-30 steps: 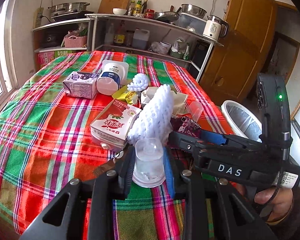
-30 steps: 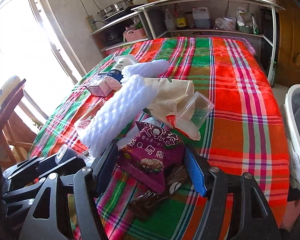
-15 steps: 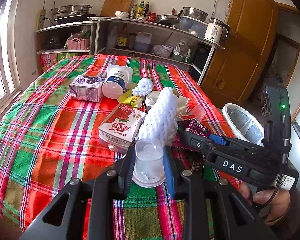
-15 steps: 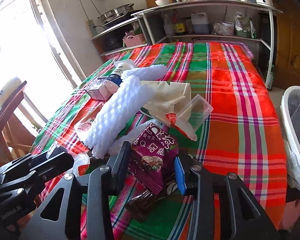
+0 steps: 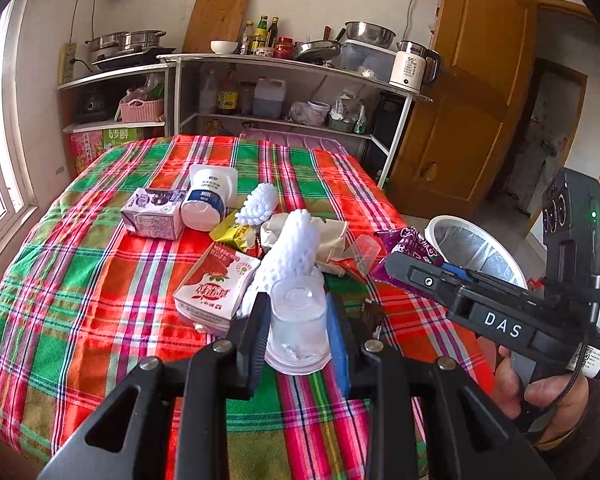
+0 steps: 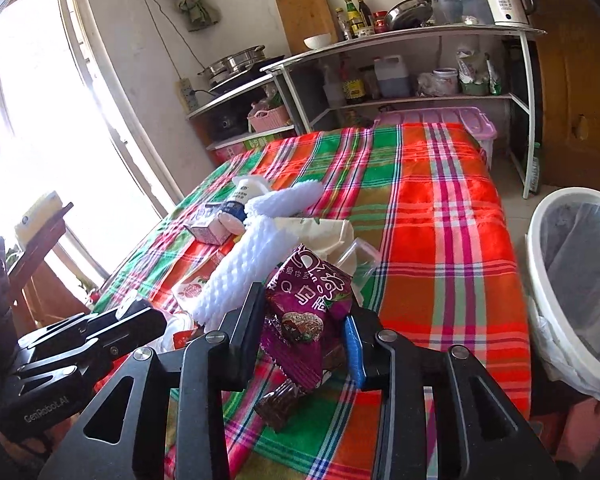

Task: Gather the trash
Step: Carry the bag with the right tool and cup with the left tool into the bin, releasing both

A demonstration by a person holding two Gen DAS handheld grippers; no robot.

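Trash lies heaped mid-table on the plaid cloth: red milk carton (image 5: 216, 286), purple carton (image 5: 152, 218), white bottle (image 5: 209, 200), foam net sleeves (image 5: 290, 258). Left hand-held gripper (image 5: 298, 326) is clenched on a clear plastic cup (image 5: 298, 324), upside down, nothing visible inside. Right hand-held gripper (image 6: 302, 326) has just been closing and now pinches a purple snack bag (image 6: 306, 304). White bin (image 6: 572, 280) with a grey liner stands off the table's right edge; contents cannot be told. Far and right cloth (image 6: 440, 208) lies open. Only the right view shows the window (image 6: 40, 120).
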